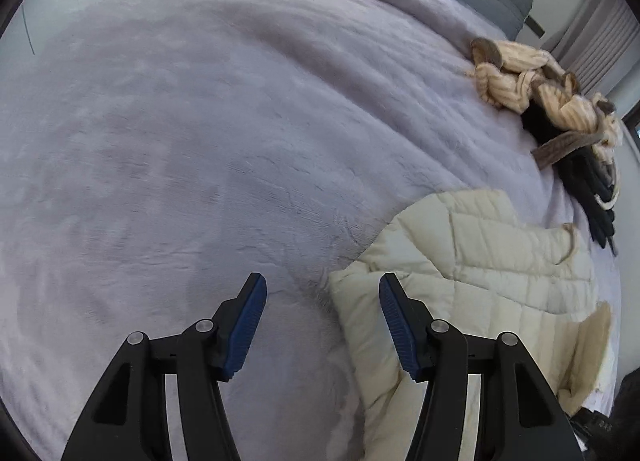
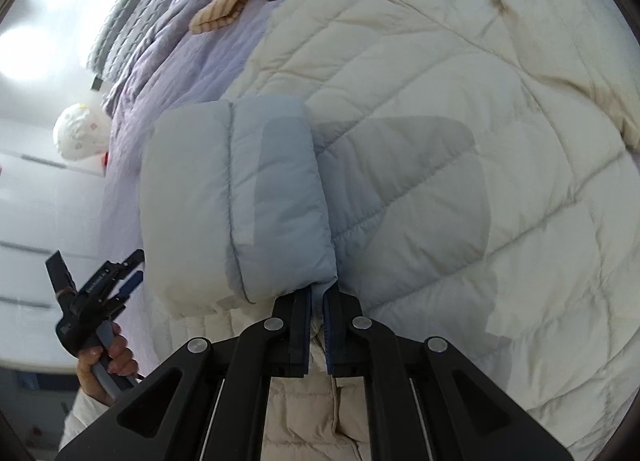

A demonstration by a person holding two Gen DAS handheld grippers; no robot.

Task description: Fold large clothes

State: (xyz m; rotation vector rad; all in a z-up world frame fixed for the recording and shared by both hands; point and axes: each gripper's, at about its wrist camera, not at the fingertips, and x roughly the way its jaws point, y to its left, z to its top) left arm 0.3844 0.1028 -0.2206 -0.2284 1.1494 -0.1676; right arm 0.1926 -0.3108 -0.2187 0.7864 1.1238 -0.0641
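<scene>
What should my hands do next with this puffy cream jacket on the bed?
Probably carry the sleeve pinched in the right claw across the jacket body and lay it flat. The sleeve is lifted clear, the body lies spread on the bed, and the left claw hangs open and empty beside the jacket's edge.

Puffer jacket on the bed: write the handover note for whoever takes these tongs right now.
Right tongs: shut on a puffy fold of the cream puffer jacket, lifted over its body.
Left tongs: open, empty, over the lilac blanket beside the jacket's edge.
Jacket is spread on the blanket; a pile of striped knitwear and dark clothes waits near the far edge.
Done: one fold under way.
Left: lay that fold down, finish the jacket, then the pile.
</scene>
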